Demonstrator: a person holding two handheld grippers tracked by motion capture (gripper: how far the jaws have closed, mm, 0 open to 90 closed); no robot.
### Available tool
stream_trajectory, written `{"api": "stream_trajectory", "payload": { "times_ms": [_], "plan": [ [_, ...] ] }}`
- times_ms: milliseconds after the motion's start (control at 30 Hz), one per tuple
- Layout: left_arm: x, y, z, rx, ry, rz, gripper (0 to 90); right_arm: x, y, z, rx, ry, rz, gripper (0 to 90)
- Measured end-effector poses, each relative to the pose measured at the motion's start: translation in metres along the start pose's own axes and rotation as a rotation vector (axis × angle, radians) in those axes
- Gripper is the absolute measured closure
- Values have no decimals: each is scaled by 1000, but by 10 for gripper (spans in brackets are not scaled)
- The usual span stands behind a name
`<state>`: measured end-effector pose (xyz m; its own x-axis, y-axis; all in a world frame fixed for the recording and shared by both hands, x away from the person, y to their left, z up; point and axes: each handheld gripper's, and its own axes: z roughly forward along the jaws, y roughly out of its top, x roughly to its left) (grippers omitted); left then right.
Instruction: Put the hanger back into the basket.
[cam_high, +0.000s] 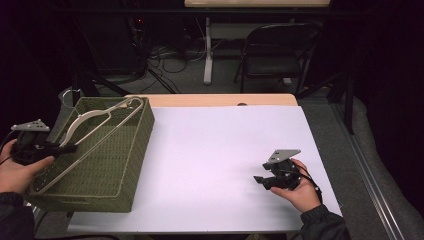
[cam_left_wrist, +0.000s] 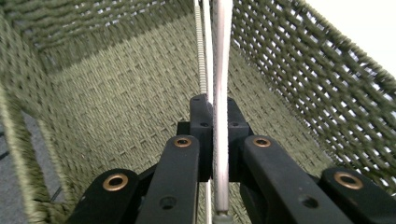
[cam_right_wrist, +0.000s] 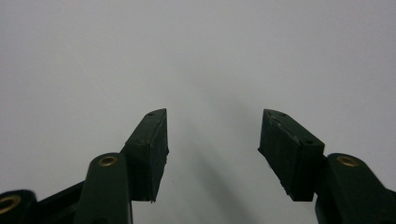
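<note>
A white clothes hanger (cam_high: 95, 119) lies slanted inside a green woven basket (cam_high: 127, 165) at the table's left end. My left gripper (cam_high: 70, 148) reaches in over the basket's left rim and is shut on the hanger's lower end. In the left gripper view the hanger's pale bar (cam_left_wrist: 220, 70) runs straight up from between the closed pads, with the left gripper (cam_left_wrist: 215, 105) clamped around it and the woven basket wall (cam_left_wrist: 336, 93) on both sides. My right gripper (cam_high: 259, 179) rests low over the white table at the right, open, with nothing between the jaws of the right gripper (cam_right_wrist: 213, 149).
The white table top (cam_high: 220, 150) spreads between the basket and my right hand. A strip of bare wood (cam_high: 220, 100) edges its far side. Beyond stand a dark folding chair (cam_high: 275, 50) and a white table leg (cam_high: 208, 50) among floor cables.
</note>
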<state>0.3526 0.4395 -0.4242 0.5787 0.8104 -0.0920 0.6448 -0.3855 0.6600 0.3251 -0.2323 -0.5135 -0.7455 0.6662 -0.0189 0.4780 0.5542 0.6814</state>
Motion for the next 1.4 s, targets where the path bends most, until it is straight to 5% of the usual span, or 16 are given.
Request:
{"api": "stream_trajectory", "payload": {
  "times_ms": [567, 933, 1000, 1133, 1267, 1400],
  "plan": [
    [6, -20, 47, 91, -30, -61, 868, 1, -2, 3, 11, 6, 0, 416],
    [9, -25, 53, 160, 33, -99, 833, 1, -2, 3, 13, 3, -4, 416],
    [8, -24, 51, 129, 52, -103, 789, 1, -3, 4, 6, 6, -3, 416],
    [9, -21, 38, 37, 144, -105, 562, 1, -3, 4, -1, 5, 0, 415],
    [10, -22, 24, 0, 233, -116, 484, 1, -3, 3, 4, 3, -1, 416],
    [7, -24, 10, -49, 258, -153, 443, 1, -3, 3, -9, 2, 0, 416]
  ]
}}
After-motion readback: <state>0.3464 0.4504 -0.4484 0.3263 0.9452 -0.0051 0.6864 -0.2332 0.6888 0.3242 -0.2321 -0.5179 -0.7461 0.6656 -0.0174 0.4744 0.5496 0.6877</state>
